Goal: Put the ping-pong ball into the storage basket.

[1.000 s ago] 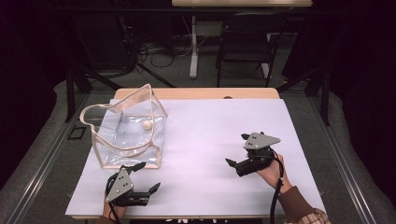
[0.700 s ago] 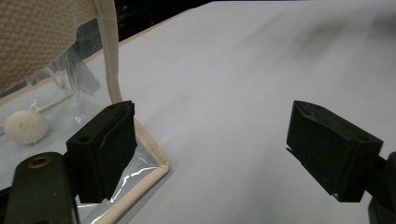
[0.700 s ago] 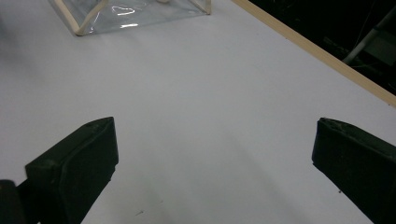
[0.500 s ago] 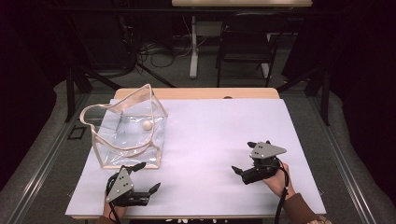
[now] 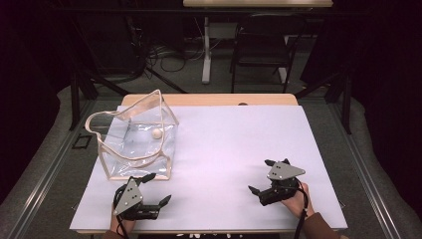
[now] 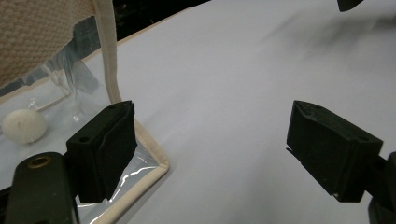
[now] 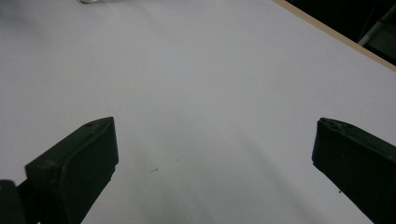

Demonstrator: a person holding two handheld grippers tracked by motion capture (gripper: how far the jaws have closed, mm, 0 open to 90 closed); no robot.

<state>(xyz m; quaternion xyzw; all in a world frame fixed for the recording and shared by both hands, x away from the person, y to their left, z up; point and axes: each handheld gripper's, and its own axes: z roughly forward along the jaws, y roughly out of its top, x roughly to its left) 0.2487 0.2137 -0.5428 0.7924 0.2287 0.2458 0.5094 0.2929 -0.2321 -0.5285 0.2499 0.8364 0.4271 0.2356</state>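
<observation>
- Clear, glossy plastic forms the walls of the bag, a boxy pouch edged in cream woven tape, with a looping cream handle rising over its open top.
- Inside it, seen through the plastic, lies a small, smooth, off-white ball, resting on the bag's floor toward its far right side.
- The bag stands at the left of the table, whose top is a matte, pale lilac-white sheet with a light wooden edge showing at the far side.
- The left gripper rests near the table's near edge, just beside the bag's near right corner; its black, blocky jaws stand wide apart with nothing between them. In the left gripper view one jaw overlaps the bag's taped corner; I cannot tell whether it touches.
- The right gripper, topped by a grey three-cornered plate, lies at the near right, well apart from the bag, jaws spread wide and empty over bare tabletop.
- Beyond the table stand a dark chair and cables on the floor.
</observation>
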